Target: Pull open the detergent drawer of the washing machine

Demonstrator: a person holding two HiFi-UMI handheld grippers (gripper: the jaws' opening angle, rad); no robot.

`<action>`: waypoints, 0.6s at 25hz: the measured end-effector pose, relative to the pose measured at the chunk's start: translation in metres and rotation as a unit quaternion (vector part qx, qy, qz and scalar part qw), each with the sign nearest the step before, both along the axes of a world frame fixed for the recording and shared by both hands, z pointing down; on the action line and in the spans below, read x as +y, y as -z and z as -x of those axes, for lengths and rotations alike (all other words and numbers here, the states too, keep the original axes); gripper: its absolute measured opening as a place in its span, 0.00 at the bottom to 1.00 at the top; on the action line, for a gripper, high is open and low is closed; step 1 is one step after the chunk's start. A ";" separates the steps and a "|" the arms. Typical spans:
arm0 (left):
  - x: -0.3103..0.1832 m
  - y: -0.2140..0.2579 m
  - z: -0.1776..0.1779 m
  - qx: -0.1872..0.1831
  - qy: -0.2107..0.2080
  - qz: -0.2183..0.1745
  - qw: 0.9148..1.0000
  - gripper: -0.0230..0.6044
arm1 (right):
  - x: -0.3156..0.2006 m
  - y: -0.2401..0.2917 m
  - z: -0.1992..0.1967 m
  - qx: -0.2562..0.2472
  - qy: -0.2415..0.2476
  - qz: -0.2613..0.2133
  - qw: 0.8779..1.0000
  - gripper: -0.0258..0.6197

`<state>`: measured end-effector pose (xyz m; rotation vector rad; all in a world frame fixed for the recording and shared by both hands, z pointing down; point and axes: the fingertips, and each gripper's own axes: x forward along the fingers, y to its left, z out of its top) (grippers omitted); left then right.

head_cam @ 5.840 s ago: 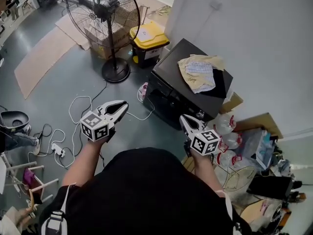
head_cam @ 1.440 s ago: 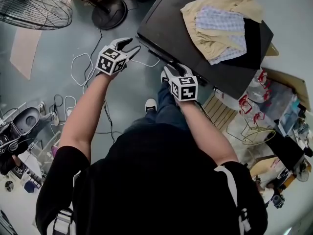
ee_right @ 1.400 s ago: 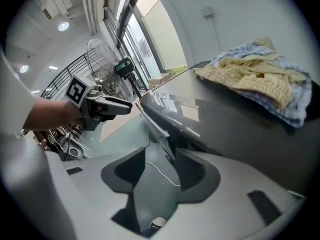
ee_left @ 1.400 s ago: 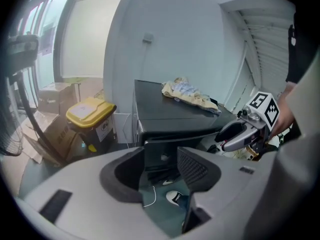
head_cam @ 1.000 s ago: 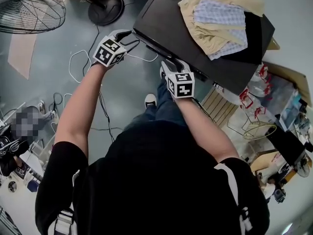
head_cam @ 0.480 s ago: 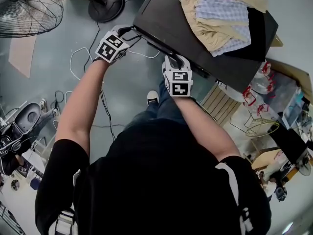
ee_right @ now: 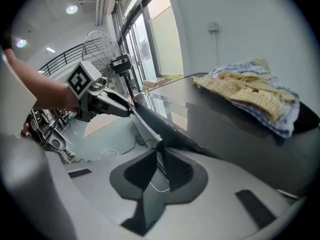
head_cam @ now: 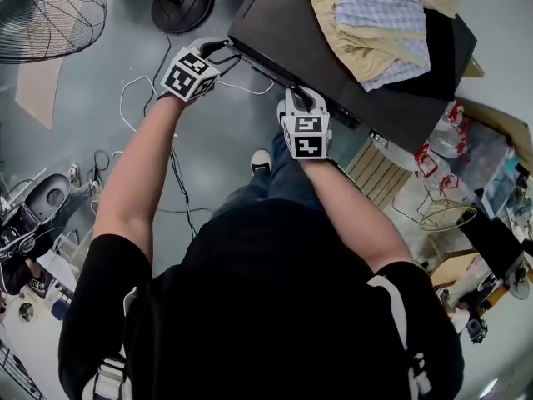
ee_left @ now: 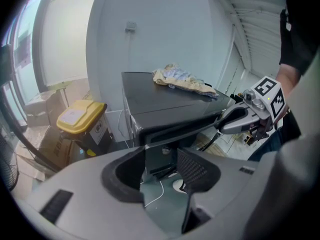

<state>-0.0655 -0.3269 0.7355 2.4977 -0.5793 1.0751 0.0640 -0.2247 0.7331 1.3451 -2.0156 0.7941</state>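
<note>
- The detergent drawer [ee_left: 199, 123] sits in the top band of the washing machine's [head_cam: 308, 44] front, just under the front edge of its lid. It looks flush with that front.
- The right gripper [head_cam: 304, 98] reaches down over this front edge. Its fingers have just been closing and now stand narrow, pinched on the drawer's thin front lip. We see that lip running between the pads in the right gripper view.
- The left gripper [head_cam: 221, 50] is at the machine's front corner on the person's left. Its fingers are wide, having just eased in a little. The dark front panel at the corner shows in the gap, and the pads look clear of it.
- A pile of clothes [head_cam: 375, 19] lies on the lid toward its back edge, well apart from both grippers.
- Only the head view shows us both arms and a white shoe [head_cam: 260, 163] on the floor.
- Only the left gripper view shows us the machine's front face and a yellow-lidded bin [ee_left: 80, 118] beside it.
- Only the right gripper view shows us the tall windows behind a standing fan [ee_right: 100, 49].
</note>
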 end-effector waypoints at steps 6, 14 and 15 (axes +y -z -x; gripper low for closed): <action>0.013 0.000 0.008 0.001 0.002 0.005 1.000 0.36 | 0.012 0.000 0.007 -0.006 0.020 -0.001 1.000 0.10; 0.037 0.002 0.020 -0.001 0.004 0.007 1.000 0.35 | 0.035 0.000 0.019 -0.011 0.044 0.002 0.999 0.10; 0.039 0.002 0.021 0.000 0.005 0.007 1.000 0.35 | 0.038 -0.001 0.020 -0.011 0.045 0.002 0.999 0.10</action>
